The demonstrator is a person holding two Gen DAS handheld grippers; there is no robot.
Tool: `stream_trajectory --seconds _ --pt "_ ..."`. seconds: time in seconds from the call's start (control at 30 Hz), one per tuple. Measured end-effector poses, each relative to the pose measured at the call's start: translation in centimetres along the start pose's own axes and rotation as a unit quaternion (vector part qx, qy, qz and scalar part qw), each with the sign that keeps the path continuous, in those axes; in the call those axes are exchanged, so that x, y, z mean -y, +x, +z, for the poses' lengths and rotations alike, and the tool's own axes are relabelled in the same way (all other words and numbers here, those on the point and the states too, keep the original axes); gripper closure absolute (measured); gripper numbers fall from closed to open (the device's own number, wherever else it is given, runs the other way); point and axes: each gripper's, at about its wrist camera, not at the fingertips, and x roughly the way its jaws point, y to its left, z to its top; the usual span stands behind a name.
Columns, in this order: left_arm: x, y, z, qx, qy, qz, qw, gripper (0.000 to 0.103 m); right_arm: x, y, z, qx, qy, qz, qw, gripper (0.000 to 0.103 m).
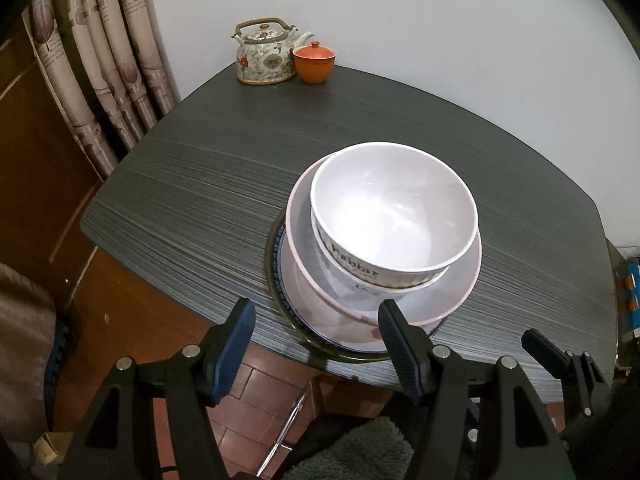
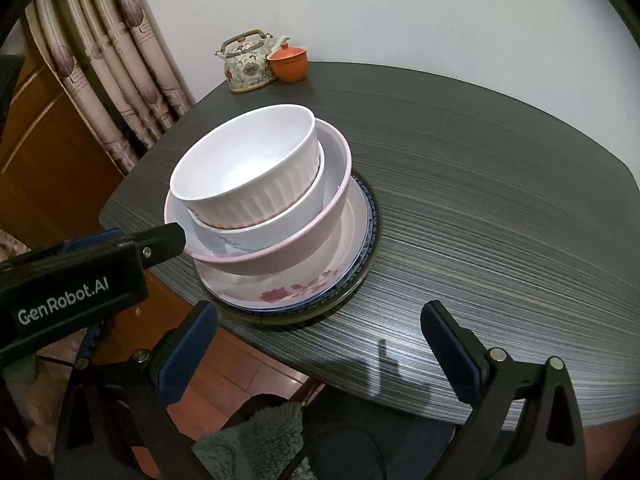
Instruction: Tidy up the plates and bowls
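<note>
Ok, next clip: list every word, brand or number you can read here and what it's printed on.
"Rabbit": this is my best reading of the brown letters on the outer wall of the top white bowl; the first letter is partly hidden.
"GenRobot.AI": white print on the black body of the left tongs, seen from the right wrist camera.
Grey lettering on the second bowl just below: mostly hidden, unreadable.
Nothing readable on the teapot.

The stack is viewed closely from the tabletop's near edge by both cameras, angled downward; the teapot corner is shared.
</note>
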Motion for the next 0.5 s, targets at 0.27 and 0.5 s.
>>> stream_trajectory --seconds 0.27,0.5 --pt "0.03 -0.02 -0.09 0.002 0.001 -0.001 1.0000 0.038 0.00 0.03 -0.07 -0.002 0.002 0.000 1.000 0.002" --pt "-0.18 0.13 0.10 0.001 -0.003 -0.001 1.0000 0.038 -0.08 0.05 -0.13 -0.003 0.003 0.001 1.000 0.002"
